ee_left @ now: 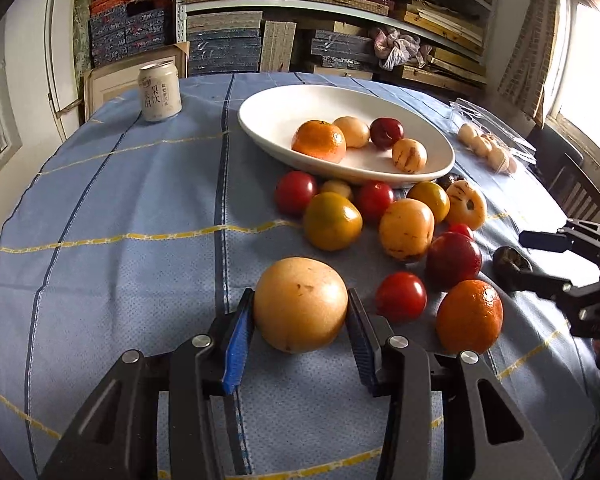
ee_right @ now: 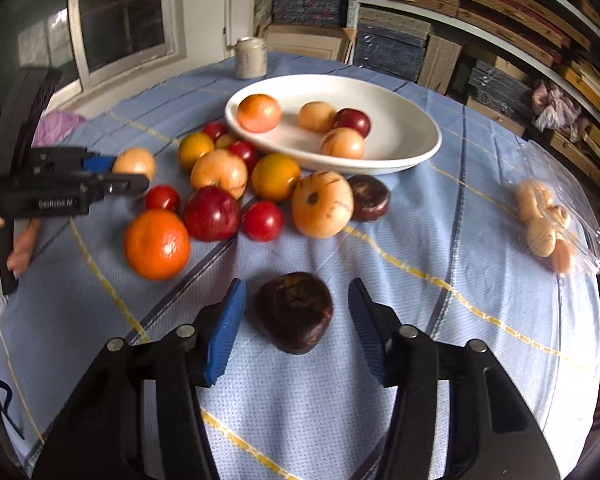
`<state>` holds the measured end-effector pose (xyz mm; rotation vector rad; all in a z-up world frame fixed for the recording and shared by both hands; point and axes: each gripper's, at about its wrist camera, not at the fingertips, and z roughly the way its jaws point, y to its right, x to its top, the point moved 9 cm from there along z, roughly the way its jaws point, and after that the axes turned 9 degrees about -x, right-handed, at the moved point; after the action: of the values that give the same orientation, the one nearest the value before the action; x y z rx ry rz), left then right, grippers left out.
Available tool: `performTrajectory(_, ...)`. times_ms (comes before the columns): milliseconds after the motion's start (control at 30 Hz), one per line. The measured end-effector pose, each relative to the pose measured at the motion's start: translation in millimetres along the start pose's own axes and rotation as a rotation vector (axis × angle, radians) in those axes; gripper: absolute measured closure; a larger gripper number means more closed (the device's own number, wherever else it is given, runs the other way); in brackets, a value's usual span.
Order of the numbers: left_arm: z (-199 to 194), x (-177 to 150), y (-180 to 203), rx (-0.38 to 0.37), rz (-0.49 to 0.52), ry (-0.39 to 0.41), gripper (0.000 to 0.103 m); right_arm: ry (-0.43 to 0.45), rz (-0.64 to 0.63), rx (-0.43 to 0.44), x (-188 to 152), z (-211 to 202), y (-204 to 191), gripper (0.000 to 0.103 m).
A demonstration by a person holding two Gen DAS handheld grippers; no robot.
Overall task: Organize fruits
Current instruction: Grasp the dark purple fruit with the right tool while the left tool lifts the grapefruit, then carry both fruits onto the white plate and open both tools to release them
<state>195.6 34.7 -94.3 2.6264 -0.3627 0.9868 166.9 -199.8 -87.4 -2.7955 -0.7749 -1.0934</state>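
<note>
Tan round fruit [ee_left: 300, 305] between left gripper [ee_left: 300, 312] jaws

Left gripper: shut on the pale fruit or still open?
Shut on it, apparently: in the left wrist view both pads of the left gripper touch the pale fruit, which sits on the cloth.

Left gripper [ee_left: 300, 312] jaws closed (gripping) — right gripper [ee_right: 296, 312] agape.
</note>
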Motion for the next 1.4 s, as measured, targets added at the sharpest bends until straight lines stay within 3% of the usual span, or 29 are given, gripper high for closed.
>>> performTrajectory(233,-0.5,-0.9,1.0,-0.005,0.001,0.002,0.058,-0.025,-0.038,-0.008,-5.8,9.1,-5.5,0.051)
performTrajectory(333,-0.6,-1.4,1.0,-0.008,0.0,0.001,0.058,-0.038,-0.032,-0.012,-7.8,13.6,-3.3,0.059)
performTrajectory(467,0.1,-2.3,0.2,-0.02,-0.01,-0.005,0.058,-0.04,-0.011,0.009,-9.2,16.8,0.3,0.059)
performTrajectory(667,-3.7,7.1,-1.1,0.001,-0.005,0.02,0.058,0.02,0.111,0.049,5.1,0.7,22.2,0.06)
performTrajectory(800,-4.3,41.6,-3.7,0.04,0.021,0.035,0.058,0.105,0.203,0.033,41.9,-17.9,53.1,0.06)
performTrajectory(933,2.2,96.8,-4.7,0.074,0.043,0.074,0.058,0.104,0.209,-0.001,86.9,-5.3,71.5,0.06)
performTrajectory(1167,56.9,150.8,-16.1,0.096,0.033,0.027,0.058,0.083,0.347,-0.009,141.2,66.6,102.6,0.06)
performTrajectory(1400,103.7,171.7,-37.8,0.084,-0.033,-0.012,0.058,0.016,0.287,-0.015,177.6,126.6,98.0,0.06)
